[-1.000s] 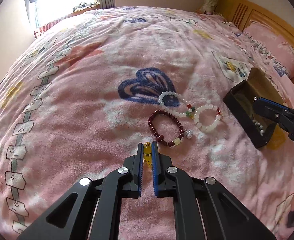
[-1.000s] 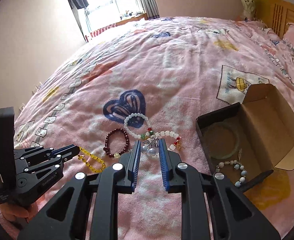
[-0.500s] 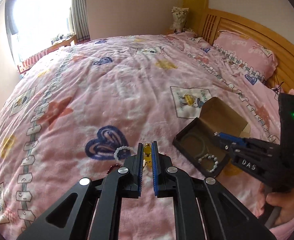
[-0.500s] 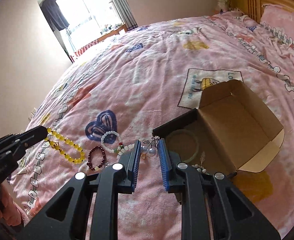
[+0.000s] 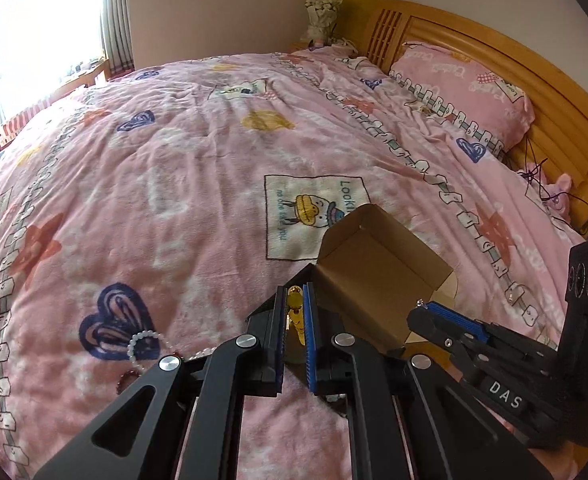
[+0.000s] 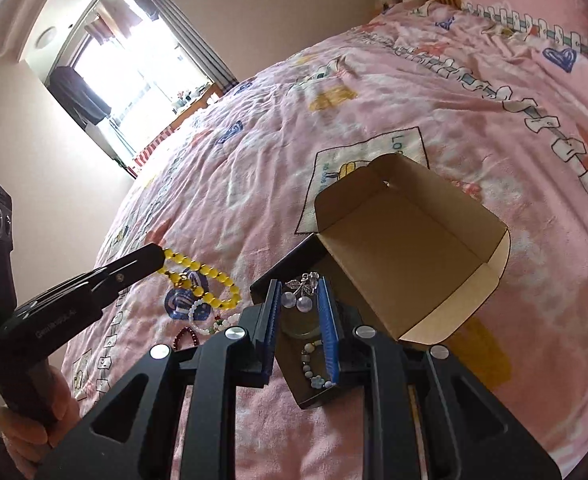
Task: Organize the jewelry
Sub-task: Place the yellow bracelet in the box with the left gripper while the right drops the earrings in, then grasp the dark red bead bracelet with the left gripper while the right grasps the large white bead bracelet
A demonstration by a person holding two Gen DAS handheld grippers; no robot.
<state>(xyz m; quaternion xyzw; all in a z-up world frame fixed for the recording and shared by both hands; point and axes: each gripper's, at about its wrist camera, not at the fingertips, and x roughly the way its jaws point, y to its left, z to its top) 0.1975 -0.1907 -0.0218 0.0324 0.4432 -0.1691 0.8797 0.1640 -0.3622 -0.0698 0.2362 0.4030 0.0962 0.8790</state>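
The left gripper (image 5: pixel 294 322) is held forward and level, its two fingers (image 5: pixel 278 334) pinched nearly together, and in the right wrist view its slim black tip points rightward from the person's left hand (image 6: pixel 39 416), which wraps the handle low at the frame's edge. The right gripper (image 6: pixel 300 306) has its blue-padded fingers (image 6: pixel 330 336) set a little wider, reaching in from the right side with its tip angled leftward.

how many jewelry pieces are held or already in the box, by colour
yellow bead bracelet, in the left fingers: 1
silver cherry charm, in the right fingers: 1
pale green bangle, in the box: 1
pale bead bracelet, in the box: 1
total: 4
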